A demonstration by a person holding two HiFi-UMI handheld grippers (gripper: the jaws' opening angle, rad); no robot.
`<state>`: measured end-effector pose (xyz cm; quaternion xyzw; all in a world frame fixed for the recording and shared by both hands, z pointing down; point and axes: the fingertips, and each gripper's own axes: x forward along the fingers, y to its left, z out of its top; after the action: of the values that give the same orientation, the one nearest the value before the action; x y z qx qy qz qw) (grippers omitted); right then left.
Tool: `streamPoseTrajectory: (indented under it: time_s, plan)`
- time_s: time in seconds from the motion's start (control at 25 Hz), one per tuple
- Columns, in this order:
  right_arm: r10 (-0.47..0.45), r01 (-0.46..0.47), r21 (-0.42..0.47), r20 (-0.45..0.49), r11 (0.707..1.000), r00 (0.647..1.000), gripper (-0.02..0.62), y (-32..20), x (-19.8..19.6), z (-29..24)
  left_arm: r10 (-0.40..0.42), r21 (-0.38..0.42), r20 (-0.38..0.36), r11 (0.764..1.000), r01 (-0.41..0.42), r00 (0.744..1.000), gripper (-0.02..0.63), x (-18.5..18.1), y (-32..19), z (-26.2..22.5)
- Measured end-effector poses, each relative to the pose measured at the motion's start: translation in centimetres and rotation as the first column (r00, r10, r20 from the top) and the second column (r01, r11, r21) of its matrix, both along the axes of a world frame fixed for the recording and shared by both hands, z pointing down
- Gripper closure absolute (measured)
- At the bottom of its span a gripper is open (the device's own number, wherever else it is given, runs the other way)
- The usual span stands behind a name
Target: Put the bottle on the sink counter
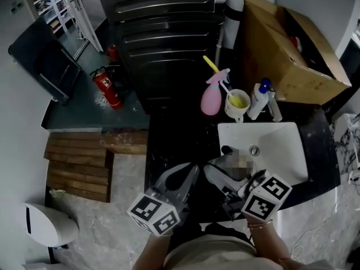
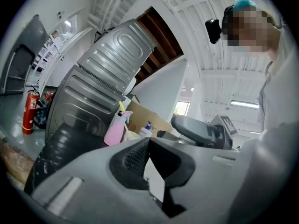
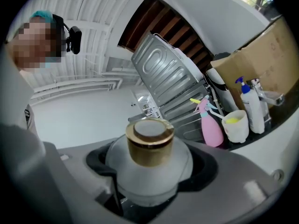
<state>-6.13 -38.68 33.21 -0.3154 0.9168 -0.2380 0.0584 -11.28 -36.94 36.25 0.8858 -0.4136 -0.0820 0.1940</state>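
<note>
Right claw (image 3: pixel 152 183) pinches the frosted, gold-capped bottle (image 3: pixel 148 148), seated upright between its jaws, at the near edge of the white sink (image 1: pixel 284 145). Left claw (image 2: pixel 148 143) is pressed together, empty.

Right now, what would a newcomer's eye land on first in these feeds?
The frosted bottle with a gold cap, clamped in the right gripper, fills the right gripper view. In the head view, the pink spray bottle stands on the dark counter just behind the white sink, and a red fire extinguisher stands out at left.
</note>
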Motion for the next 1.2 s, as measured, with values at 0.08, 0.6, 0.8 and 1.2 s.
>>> streamPoseTrajectory:
  time_s: [0.08, 0.6, 0.8, 1.2]
  plan:
    - [-0.001, 0.001, -0.001, -0.018, 1.0, 1.0, 0.253, -1.8, -1.6, 0.3, -0.011, -0.005, -0.009, 1.0, 0.011, 1.0, 0.6, -1.8, -1.7, 0.5]
    - [-0.028, 0.025, -0.018, -0.179, 1.0, 0.984, 0.254, -10.0, -8.5, 4.0, -0.093, -0.041, -0.072, 0.995, 0.09, 0.993, 0.6, -8.2, -9.9, 3.8]
    - [-0.028, 0.016, -0.057, -0.223, 0.998, 0.974, 0.253, -12.8, -9.8, 6.7, -0.087, -0.065, -0.094, 0.995, 0.081, 0.992, 0.6, -9.1, -11.8, 4.9]
    - [-0.036, 0.002, -0.102, -0.337, 0.995, 0.941, 0.255, -17.4, -10.5, 11.6, -0.107, -0.092, -0.087, 0.991, 0.099, 0.991, 0.6, -10.7, -14.7, 7.4]
